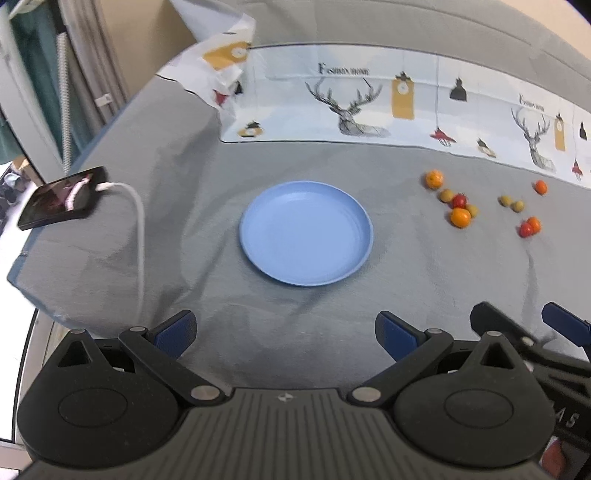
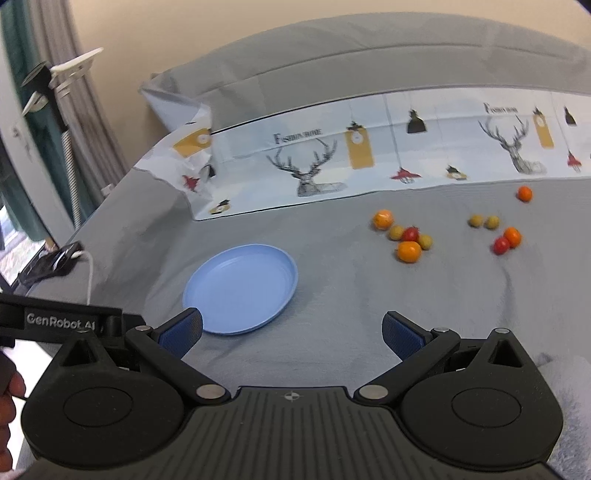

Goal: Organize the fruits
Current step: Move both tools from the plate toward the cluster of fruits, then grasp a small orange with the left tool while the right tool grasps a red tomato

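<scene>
A bed fills the scene, covered in a grey blanket (image 1: 184, 206) creased into soft folds. Across its far part lies a pale cloth (image 1: 369, 103) printed with stag heads, lamps and mustard tags – one corner crumpled at the left. Behind it rests a long grey pillow (image 2: 369, 59) against a beige wall (image 2: 258, 22). At the left hang grey and dark green curtains (image 2: 96, 122), and a phone (image 1: 59, 203) on a white cable (image 1: 138, 229) sits at the bed's edge

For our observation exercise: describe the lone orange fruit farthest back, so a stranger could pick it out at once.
Start at the blue plate on the grey cloth, then look right to the scattered fruits. Past the two clusters, nearest the deer-print sheet, lies the lone orange fruit. Unlike the other orange ones, nothing touches it.
</scene>
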The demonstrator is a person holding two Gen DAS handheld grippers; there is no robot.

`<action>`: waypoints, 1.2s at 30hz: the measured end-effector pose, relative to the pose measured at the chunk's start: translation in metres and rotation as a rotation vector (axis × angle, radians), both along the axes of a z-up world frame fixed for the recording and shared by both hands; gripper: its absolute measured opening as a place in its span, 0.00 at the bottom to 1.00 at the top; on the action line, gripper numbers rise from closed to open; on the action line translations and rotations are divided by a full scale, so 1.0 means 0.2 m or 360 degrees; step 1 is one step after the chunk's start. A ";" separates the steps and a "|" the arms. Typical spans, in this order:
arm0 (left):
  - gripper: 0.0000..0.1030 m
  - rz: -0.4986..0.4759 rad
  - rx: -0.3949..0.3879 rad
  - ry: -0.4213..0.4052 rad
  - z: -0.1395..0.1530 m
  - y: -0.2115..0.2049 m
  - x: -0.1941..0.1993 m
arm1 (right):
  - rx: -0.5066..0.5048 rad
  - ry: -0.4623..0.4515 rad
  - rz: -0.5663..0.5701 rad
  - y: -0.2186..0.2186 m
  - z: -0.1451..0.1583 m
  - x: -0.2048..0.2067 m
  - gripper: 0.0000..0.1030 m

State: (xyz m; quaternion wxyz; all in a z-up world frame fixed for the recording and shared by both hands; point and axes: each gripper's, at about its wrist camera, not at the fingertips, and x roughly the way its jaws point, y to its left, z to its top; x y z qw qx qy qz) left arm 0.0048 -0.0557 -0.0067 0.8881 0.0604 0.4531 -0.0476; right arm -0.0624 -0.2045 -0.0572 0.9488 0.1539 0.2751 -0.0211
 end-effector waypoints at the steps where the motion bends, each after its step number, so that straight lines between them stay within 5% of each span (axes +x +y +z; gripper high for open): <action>1: 1.00 -0.0017 0.0021 0.0008 -0.01 -0.03 0.01 | 0.0014 0.0004 -0.0018 -0.03 -0.01 0.01 1.00; 13: 1.00 -0.0152 0.0241 0.0086 -0.17 -0.50 0.28 | 0.0182 0.0172 -0.0368 -0.51 -0.20 0.14 1.00; 19: 1.00 -0.0240 0.0318 0.0093 -0.30 -0.79 0.49 | 0.0141 0.0214 -0.0617 -0.80 -0.32 0.24 1.00; 30: 1.00 -0.0307 0.0355 0.0254 -0.61 -1.21 0.92 | -0.0083 0.0290 -0.0952 -1.30 -0.57 0.48 1.00; 36: 1.00 -0.0327 0.0221 0.0410 -0.77 -1.38 1.10 | -0.0170 0.0319 -0.0959 -1.45 -0.73 0.68 1.00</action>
